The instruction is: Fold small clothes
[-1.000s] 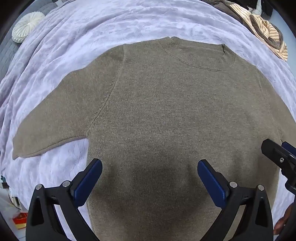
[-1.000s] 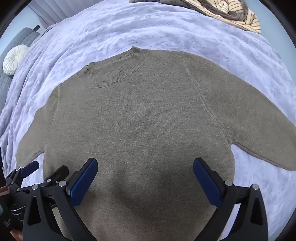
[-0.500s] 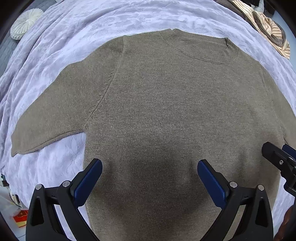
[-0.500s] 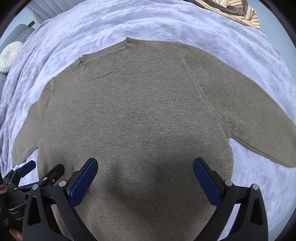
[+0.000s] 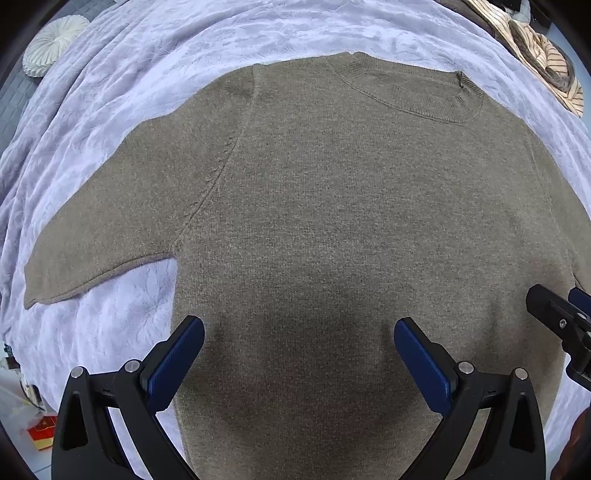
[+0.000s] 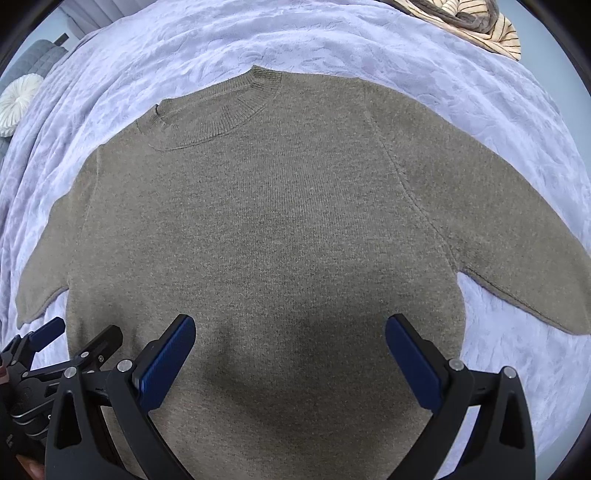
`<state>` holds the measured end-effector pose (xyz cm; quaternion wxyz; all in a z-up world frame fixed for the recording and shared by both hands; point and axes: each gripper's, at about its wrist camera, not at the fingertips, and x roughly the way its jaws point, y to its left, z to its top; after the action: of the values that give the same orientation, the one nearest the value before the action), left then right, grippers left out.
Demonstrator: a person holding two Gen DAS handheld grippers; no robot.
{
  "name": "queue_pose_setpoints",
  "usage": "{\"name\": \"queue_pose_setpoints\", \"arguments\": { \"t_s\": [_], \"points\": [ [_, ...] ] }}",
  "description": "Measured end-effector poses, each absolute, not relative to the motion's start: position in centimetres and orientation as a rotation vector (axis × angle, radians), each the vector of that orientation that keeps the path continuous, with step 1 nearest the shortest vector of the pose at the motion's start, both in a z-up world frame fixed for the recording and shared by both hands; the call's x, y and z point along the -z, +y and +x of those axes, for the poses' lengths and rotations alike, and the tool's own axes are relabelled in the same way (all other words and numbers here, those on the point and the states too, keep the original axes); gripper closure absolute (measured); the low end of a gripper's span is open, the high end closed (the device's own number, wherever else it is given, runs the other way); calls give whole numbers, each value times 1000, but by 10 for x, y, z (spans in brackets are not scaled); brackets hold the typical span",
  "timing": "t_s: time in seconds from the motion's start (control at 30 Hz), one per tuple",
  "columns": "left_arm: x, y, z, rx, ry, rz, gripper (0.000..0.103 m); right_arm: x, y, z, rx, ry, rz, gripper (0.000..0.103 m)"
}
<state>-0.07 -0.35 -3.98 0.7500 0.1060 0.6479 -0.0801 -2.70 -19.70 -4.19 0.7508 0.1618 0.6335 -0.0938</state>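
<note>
The sweater (image 5: 332, 221) lies flat and face up on the bed (image 5: 147, 55), sleeves spread, no fold made yet. The left claw (image 5: 299, 354) and right claw (image 6: 290, 350) hang over its lower body, jaws wide apart, empty. Next, I'd guess, each must drop and pinch an edge.

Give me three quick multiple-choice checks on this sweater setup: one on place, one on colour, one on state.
1. Where is the striped cloth?
A. On the sweater
B. Past the collar, at the far right of the bed
C. Between the grippers

2. What colour is the blanket?
A. Lilac
B. Red
C. Black

3. How does the sweater lie?
A. Folded in half
B. Rolled up
C. Flat, both sleeves out

Answers:
1 B, it lies on the far edge beyond the collar.
2 A, pale lilac all around the knit.
3 C, a sleeve sticks out each side; left gripper and right gripper are open.
</note>
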Motion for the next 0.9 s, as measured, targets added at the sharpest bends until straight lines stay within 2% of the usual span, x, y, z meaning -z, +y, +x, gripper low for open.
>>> {"name": "queue_pose_setpoints", "arguments": {
  "t_s": [0.47,0.9],
  "points": [
    [38,17,11,164,1412,241,0,56,-188,-23,215,1405,322,1],
    [41,-4,11,142,1415,241,0,66,-190,-24,223,1415,326,1]
  ]
}}
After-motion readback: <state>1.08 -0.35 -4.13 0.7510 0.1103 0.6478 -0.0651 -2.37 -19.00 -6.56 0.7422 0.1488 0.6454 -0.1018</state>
